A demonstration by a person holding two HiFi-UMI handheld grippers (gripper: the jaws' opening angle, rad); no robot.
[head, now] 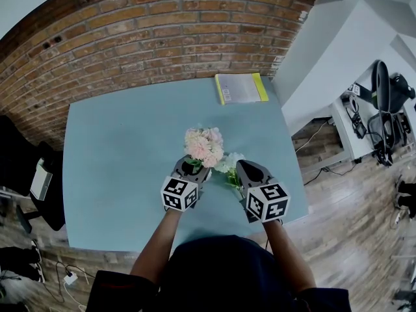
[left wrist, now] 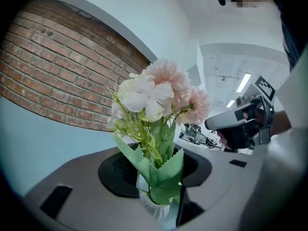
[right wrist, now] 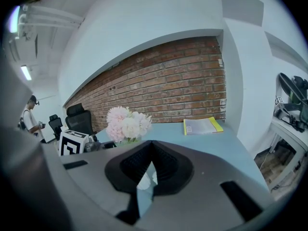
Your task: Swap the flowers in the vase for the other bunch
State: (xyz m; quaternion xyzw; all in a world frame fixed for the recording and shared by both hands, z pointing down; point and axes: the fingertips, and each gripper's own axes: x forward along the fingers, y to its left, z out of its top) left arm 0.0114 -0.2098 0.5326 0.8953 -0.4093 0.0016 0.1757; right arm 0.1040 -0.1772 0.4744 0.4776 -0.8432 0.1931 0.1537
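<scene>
The white ribbed vase (left wrist: 153, 207) stands around the middle of the blue worktop (head: 123, 148), a little toward the near edge, with the pink flowers (head: 203, 145) upright in it, their green leaves spilling over its rim. The left gripper (head: 194, 169) reaches in almost level from the near side. Its jaws stand partly apart with the vase between them, and a sliver of worktop shows between the vase and the right-hand jaw, so it does not look clamped. Just beside the vase, on the side toward the right edge, the other bunch of white flowers (head: 231, 163) lies on the worktop. The right gripper (head: 243, 169) is tilted downward right next to it. Its jaws are pressed together, and white petals show through the gap beneath them, though I cannot tell whether any stem is pinched there. Over at the far right corner a booklet with a yellow edge (head: 240, 88) lies flat, well apart from the flowers. A brick wall (head: 149, 31) runs behind the far edge.
</scene>
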